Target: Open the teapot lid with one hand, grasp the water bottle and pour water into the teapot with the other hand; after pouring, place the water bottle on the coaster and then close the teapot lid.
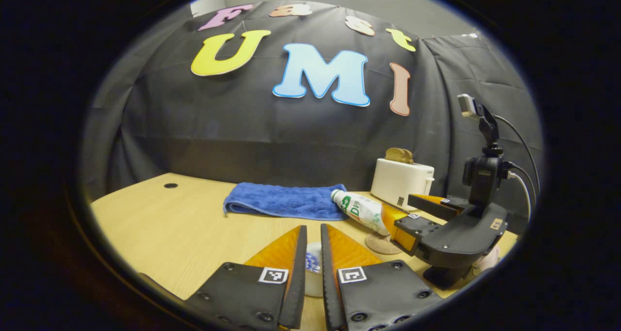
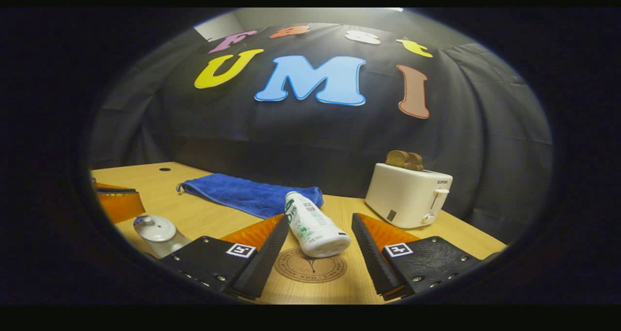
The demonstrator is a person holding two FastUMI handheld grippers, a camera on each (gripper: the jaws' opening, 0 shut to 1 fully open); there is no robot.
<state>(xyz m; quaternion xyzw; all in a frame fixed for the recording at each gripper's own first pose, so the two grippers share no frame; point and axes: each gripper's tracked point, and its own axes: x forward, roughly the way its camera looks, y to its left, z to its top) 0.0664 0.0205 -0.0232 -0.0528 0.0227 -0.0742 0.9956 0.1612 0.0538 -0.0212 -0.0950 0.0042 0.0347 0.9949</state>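
Observation:
A white water bottle (image 2: pixel 313 224) with green print hangs tilted over a round cork coaster (image 2: pixel 310 268), its base toward me and its cap leaning away. My right gripper (image 2: pixel 320 218) is shut on its lower part, one finger on each side. In the left gripper view the same bottle (image 1: pixel 361 208) slants up to the left above the coaster (image 1: pixel 381 244), held by the right gripper (image 1: pixel 400 207). My left gripper (image 1: pixel 313 229) is nearly shut, with the white, blue-patterned teapot lid (image 1: pixel 313 265) in the narrow gap. The white teapot (image 2: pixel 157 234) stands at the left, below the left gripper's fingers (image 2: pixel 119 206).
A folded blue towel (image 1: pixel 286 201) lies at the back of the wooden table (image 1: pixel 160 224). A white toaster (image 2: pixel 407 195) with bread in it stands at the back right, close behind the coaster. A small round hole (image 1: pixel 170 185) marks the table's far left.

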